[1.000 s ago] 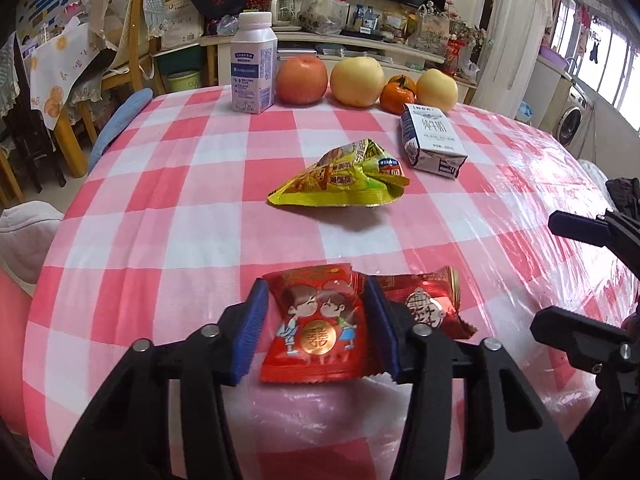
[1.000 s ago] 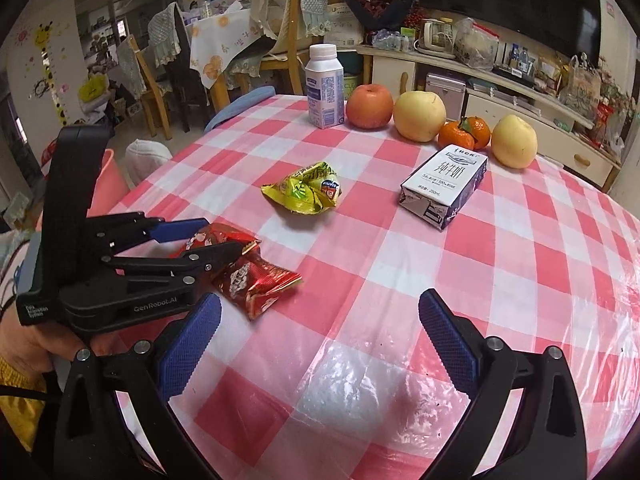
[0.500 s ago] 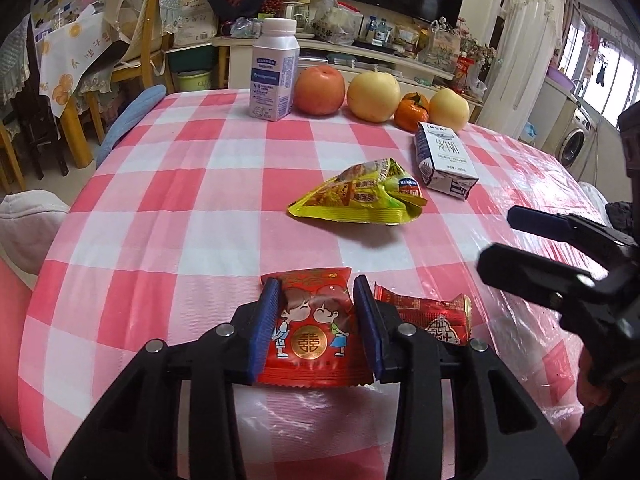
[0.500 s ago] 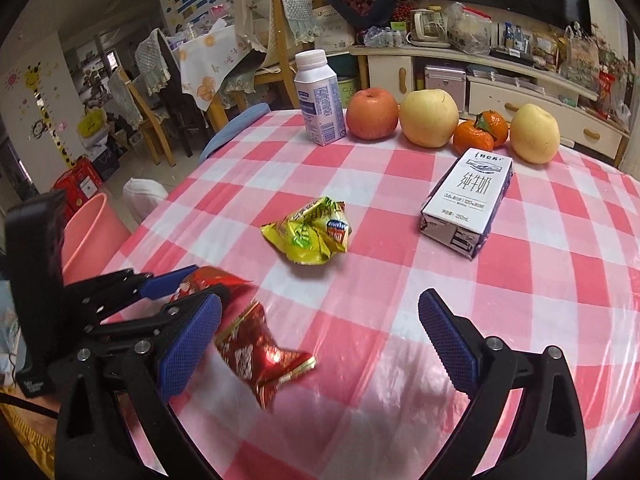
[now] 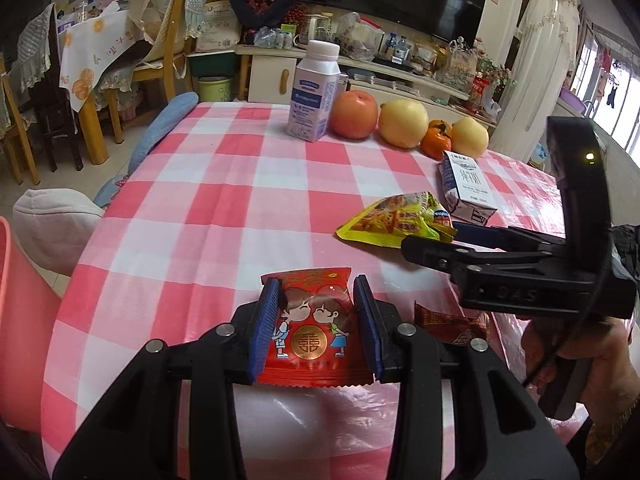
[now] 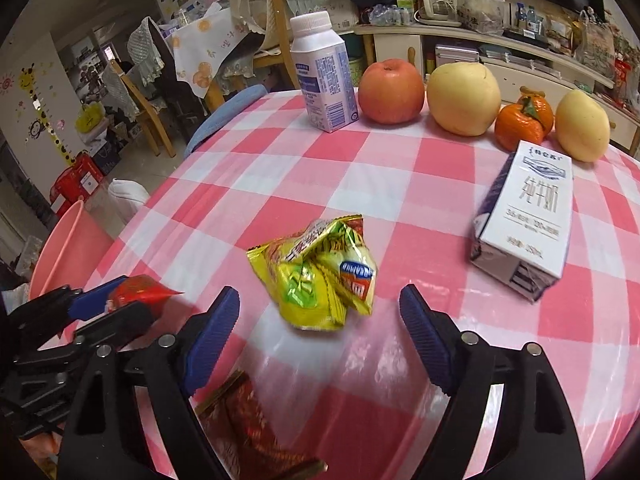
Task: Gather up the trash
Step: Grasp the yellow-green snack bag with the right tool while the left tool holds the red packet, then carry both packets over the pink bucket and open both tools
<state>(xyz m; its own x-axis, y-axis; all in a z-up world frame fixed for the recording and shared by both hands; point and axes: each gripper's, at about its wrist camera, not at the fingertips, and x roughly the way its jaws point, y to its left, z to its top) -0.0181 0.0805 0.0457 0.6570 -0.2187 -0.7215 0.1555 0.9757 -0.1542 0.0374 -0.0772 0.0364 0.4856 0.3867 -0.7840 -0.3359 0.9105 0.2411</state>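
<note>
Pinching the glossy red candy packet at the checked table's near edge, my left gripper clamps it; my right gripper gapes before the crinkled yellow wrapper.

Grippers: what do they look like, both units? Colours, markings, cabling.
Both alike. The left gripper and right gripper have black plastic frames, silver screw heads, and blue ribbed pads. In the left view, the right unit's body carries embossed lettering, a tall black upright with a lit yellow-green LED, and a thin black cable.
</note>
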